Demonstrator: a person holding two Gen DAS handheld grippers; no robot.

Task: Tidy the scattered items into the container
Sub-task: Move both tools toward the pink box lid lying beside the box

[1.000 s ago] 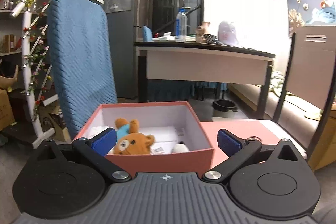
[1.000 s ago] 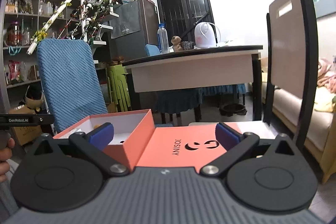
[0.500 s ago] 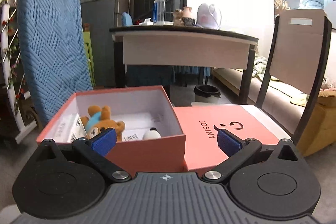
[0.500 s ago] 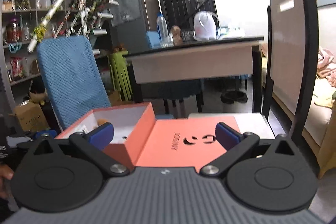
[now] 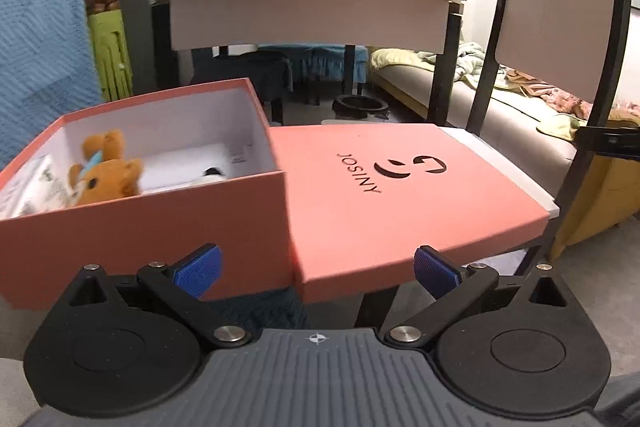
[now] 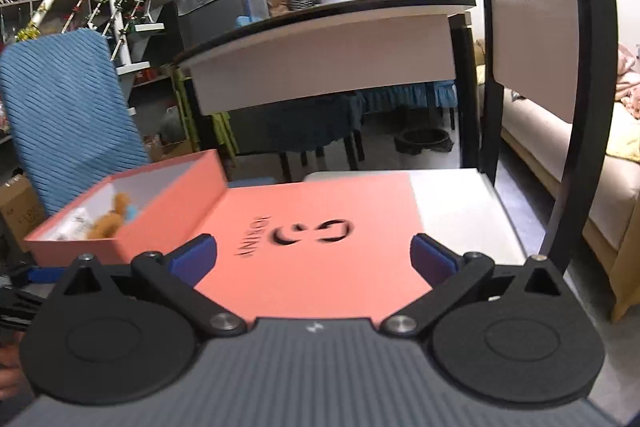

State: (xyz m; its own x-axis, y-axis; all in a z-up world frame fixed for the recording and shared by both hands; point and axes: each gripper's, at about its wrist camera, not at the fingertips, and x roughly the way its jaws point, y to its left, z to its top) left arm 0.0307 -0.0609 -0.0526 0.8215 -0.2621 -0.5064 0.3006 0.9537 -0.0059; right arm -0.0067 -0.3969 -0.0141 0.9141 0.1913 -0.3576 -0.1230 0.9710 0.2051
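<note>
Lid (image 5: 400,187) lies flat on the white chair seat (image 6: 460,207), its long axis running away from me, logo upside down, touching the open box (image 5: 140,227) to its left. Inside the box I see a brown teddy (image 5: 108,175) leaning toward the near wall. Since a second ago both views have dropped closer and lower. My left hand-held gripper (image 5: 316,271) and right hand-held gripper (image 6: 314,259) hover level, both spread wide, grasping nothing.
</note>
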